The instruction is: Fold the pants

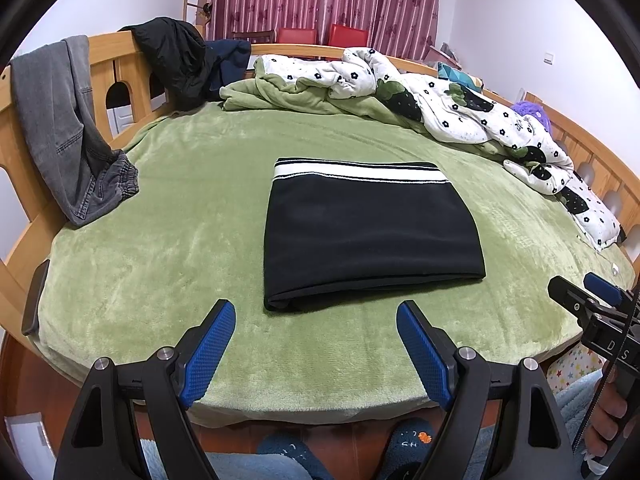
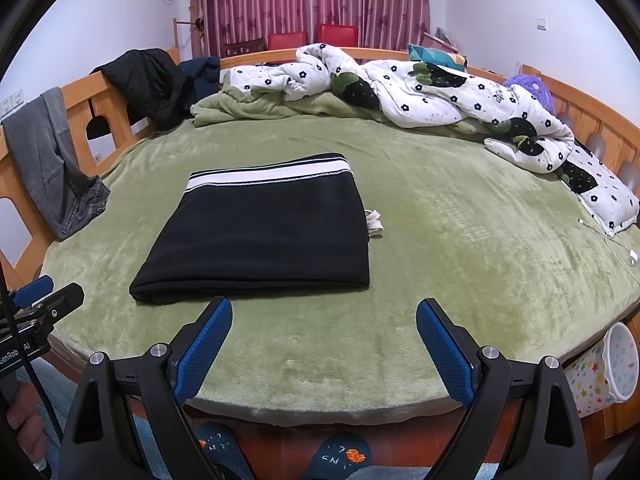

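The pants (image 1: 372,236) lie folded into a flat, thick rectangle of matte black knit at the centre of the bed (image 1: 180,216), with the striped black-and-white ribbed waistband (image 1: 360,171) along the 12 o'clock edge and the rounded fold facing 6 o'clock. A short white drawstring (image 2: 375,222) pokes out from under the pants at 3 o'clock in the right wrist view. The bed is covered in a plush green fleece with a soft, brushed nap, and is ringed by a light wooden rail (image 1: 120,68) with arched cut-outs. The left gripper (image 1: 316,344) hangs at 6 o'clock of the pants, just short of the fold, jaws spread wide and empty; its blue pads (image 1: 208,356) are long, flat and finely cross-hatched, set on black plastic arms. The right gripper (image 2: 324,344) hangs beside it, near the pants' 5 o'clock corner, likewise spread and grasping nothing. Grey denim jeans (image 1: 64,128) with an elastic cuff drape over the rail at 9 o'clock, and a glossy black jacket (image 1: 176,60) at 11 o'clock. A rumpled white quilt (image 1: 460,108) printed with small flowers and strawberries runs from 12 to 3 o'clock. Dark fuzzy slippers (image 2: 340,456) show below the bed's edge.
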Demonstrator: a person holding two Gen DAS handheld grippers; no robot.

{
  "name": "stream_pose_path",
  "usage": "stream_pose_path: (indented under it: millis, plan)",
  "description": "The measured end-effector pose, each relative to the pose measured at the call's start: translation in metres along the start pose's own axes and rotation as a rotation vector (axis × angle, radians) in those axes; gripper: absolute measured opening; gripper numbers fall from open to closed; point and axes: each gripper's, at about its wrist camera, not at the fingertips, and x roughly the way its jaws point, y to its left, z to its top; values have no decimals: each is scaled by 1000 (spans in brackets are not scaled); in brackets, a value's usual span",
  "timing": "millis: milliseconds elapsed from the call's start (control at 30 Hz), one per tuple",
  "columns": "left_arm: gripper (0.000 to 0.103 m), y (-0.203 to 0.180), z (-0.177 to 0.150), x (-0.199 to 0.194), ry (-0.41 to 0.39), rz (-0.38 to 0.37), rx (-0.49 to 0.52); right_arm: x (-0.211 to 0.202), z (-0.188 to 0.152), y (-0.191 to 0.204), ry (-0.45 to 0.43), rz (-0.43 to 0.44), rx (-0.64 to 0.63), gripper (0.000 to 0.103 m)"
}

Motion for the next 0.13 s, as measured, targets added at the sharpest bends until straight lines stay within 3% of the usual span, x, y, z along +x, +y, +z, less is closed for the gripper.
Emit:
stream_pose_path:
  millis: [133]
  plan:
    - [82,0,0,-1,-9,-2,6,0,0,0,0,0,-1,92]
